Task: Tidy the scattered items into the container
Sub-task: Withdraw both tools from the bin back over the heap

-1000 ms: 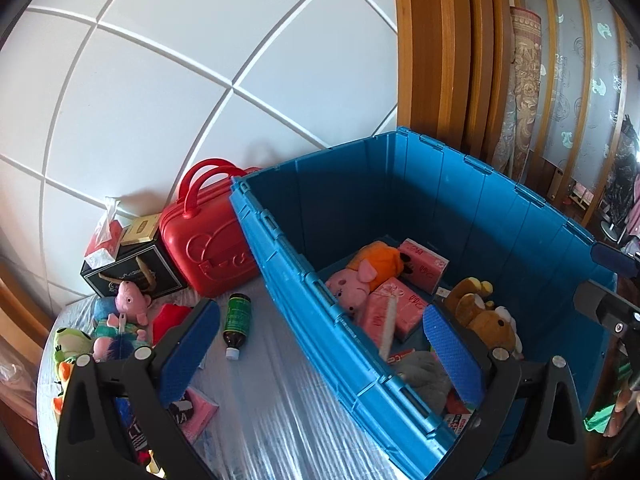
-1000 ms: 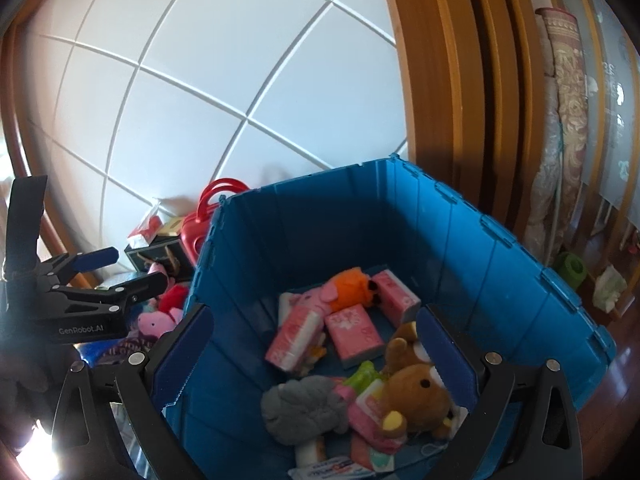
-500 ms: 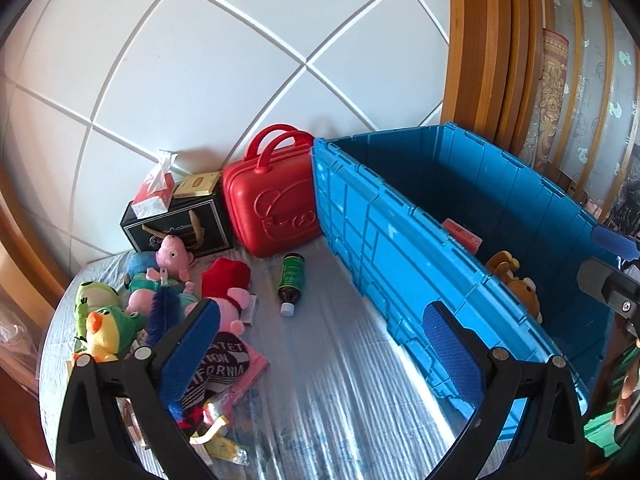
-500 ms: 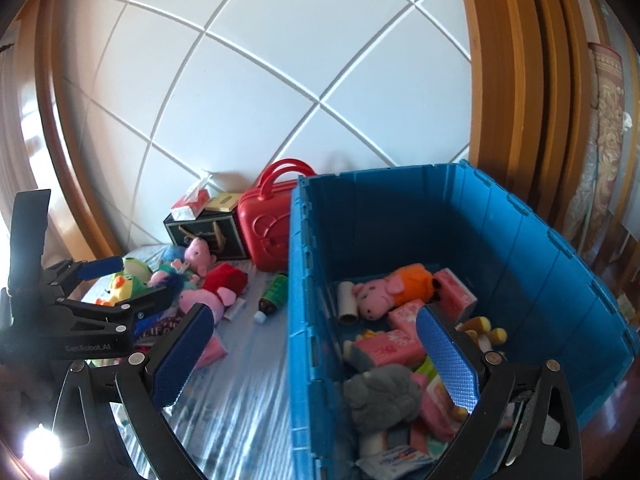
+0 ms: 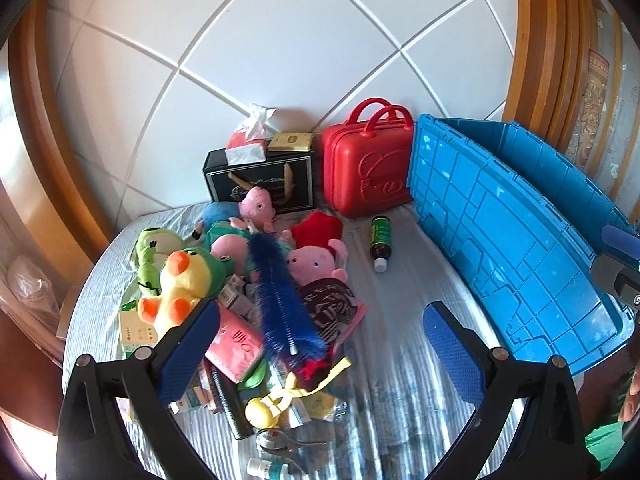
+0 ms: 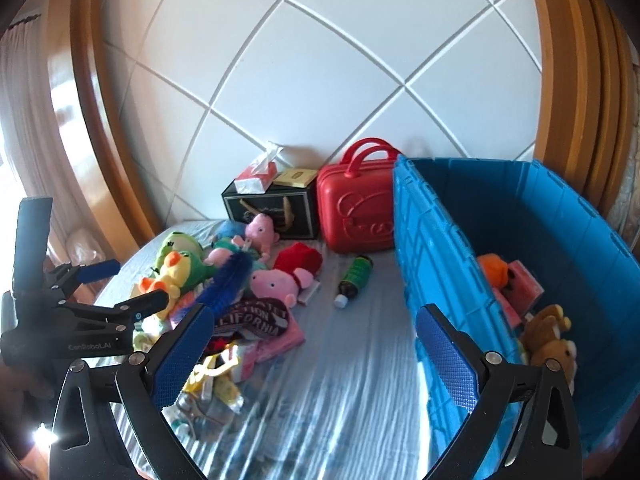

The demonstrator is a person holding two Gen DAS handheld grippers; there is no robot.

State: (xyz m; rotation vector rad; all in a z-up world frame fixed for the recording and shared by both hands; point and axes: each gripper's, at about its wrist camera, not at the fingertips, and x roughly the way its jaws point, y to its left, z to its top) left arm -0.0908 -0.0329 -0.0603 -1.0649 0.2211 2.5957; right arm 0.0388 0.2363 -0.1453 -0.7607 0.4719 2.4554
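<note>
A big blue crate (image 5: 504, 224) stands on the right; in the right wrist view the crate (image 6: 436, 264) holds plush toys and pink packs. A heap of items lies on the left: a yellow duck plush (image 5: 180, 280), pink pig plush (image 5: 312, 264), blue feather duster (image 5: 280, 292), pink pack (image 5: 236, 340), yellow clip (image 5: 276, 396). A green bottle (image 5: 380, 240) lies apart near the crate. My left gripper (image 5: 320, 352) is open and empty above the heap's near edge. My right gripper (image 6: 312, 352) is open and empty above the bed.
A red case (image 5: 368, 168) and a black gift box (image 5: 260, 184) with a tissue pack on it stand against the white wall behind. The striped grey sheet (image 6: 332, 400) lies between heap and crate. Wooden frames rise left and right.
Both grippers have swung left, away from above the crate toward the heap of items. Both stay open and empty.
</note>
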